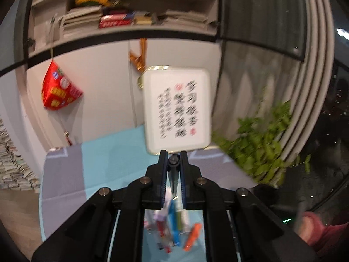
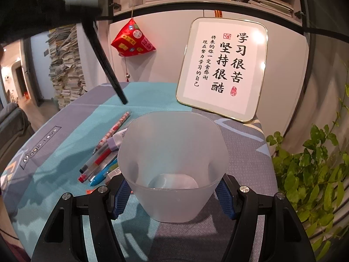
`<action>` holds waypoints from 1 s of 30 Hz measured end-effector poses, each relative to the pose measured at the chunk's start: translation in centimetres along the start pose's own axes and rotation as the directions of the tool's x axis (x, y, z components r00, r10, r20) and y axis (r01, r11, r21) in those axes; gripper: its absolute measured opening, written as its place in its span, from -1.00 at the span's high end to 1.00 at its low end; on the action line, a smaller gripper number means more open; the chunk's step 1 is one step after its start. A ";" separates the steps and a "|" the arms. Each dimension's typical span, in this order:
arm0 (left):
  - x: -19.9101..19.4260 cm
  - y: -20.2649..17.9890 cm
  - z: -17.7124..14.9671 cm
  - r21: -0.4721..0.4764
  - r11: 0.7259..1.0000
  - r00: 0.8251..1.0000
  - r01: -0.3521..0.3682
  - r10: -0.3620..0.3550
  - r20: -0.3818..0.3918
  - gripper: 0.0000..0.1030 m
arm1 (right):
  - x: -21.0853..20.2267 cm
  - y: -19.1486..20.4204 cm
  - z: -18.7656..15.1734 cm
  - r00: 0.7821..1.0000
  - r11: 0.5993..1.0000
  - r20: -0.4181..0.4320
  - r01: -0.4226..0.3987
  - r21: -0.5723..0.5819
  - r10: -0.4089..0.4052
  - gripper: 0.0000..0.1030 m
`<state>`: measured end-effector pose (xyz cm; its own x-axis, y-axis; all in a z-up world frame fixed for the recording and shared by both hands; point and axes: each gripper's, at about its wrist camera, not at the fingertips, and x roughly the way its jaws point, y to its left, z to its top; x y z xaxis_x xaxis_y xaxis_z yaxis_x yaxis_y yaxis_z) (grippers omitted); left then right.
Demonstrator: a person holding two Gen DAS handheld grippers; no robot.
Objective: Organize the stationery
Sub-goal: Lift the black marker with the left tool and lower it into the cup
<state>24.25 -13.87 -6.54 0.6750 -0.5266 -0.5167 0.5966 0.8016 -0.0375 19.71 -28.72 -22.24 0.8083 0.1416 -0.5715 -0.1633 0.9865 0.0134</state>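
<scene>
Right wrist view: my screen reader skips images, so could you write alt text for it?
The right gripper clamps a frosted, empty plastic cup above a teal and grey tablecloth. Pens lie left of the cup; a framed calligraphy sign leans against the wall behind.

Frosted, half-clear plastic for the cup [image 2: 173,166], smooth and matt, with a soft shine at the bottom. Woven cloth on the table cover [image 2: 65,144], matt, finely grained in the grey parts. Glossy face on the framed sign [image 2: 222,67], with two bright reflections, inside a thin shiny gold-coloured rim. Matt black plastic on the right gripper [image 2: 174,194], ribbed blue pads [image 2: 224,194], polished metal pins. Smooth plastic on the pens [image 2: 102,163], partly clear. Shiny red fabric on the hanging pouch [image 2: 133,41].
</scene>
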 end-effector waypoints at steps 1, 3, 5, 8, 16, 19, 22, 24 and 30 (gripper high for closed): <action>-0.4 -0.7 0.4 0.006 1.000 1.000 0.011 -0.011 0.012 0.84 | 0.0 0.0 0.0 1.000 1.000 0.000 0.000 0.000 0.000 -0.35; -1.0 -2.0 1.2 0.020 0.999 0.999 0.035 -0.036 0.030 0.84 | 0.0 0.0 0.0 1.000 1.000 0.000 0.000 0.000 0.000 -0.35; -1.4 -2.9 1.8 0.028 0.998 0.997 0.059 -0.060 0.045 0.84 | 0.0 0.0 0.0 1.000 1.000 0.000 0.001 -0.001 -0.001 -0.35; -1.5 -4.4 2.6 0.042 0.994 0.993 0.100 -0.102 0.062 0.84 | -0.1 0.0 0.0 1.000 1.000 0.003 0.004 -0.006 -0.004 -0.35; 1.3 -6.5 1.5 0.053 0.989 0.990 0.139 -0.138 -0.018 0.84 | -0.4 0.4 -0.1 1.000 1.000 0.011 0.008 -0.023 -0.008 -0.35; 2.7 -6.5 0.6 0.041 0.989 0.988 0.145 -0.142 -0.063 0.83 | -0.3 0.5 -0.1 1.000 1.000 0.008 0.005 -0.026 -0.005 -0.35; 3.8 -6.2 -0.4 0.022 0.989 0.984 0.147 -0.144 -0.101 0.83 | -0.1 0.3 -0.1 1.000 1.000 -0.008 0.004 -0.018 -0.004 -0.35; 4.5 -5.9 -1.0 0.003 0.988 0.980 0.152 -0.150 -0.131 0.83 | 0.0 0.3 -0.1 1.000 1.000 -0.009 0.005 -0.022 -0.006 -0.35; 5.3 -5.5 -2.1 -0.022 0.988 0.973 0.155 -0.157 -0.171 0.83 | 0.2 0.3 -0.1 1.000 1.000 -0.009 0.005 -0.020 -0.006 -0.35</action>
<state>23.59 -20.47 -10.87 0.4888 -0.5894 -0.6432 0.6845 0.7162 -0.1361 19.75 -28.42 -22.41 0.8041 0.1354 -0.5789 -0.1704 0.9854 -0.0062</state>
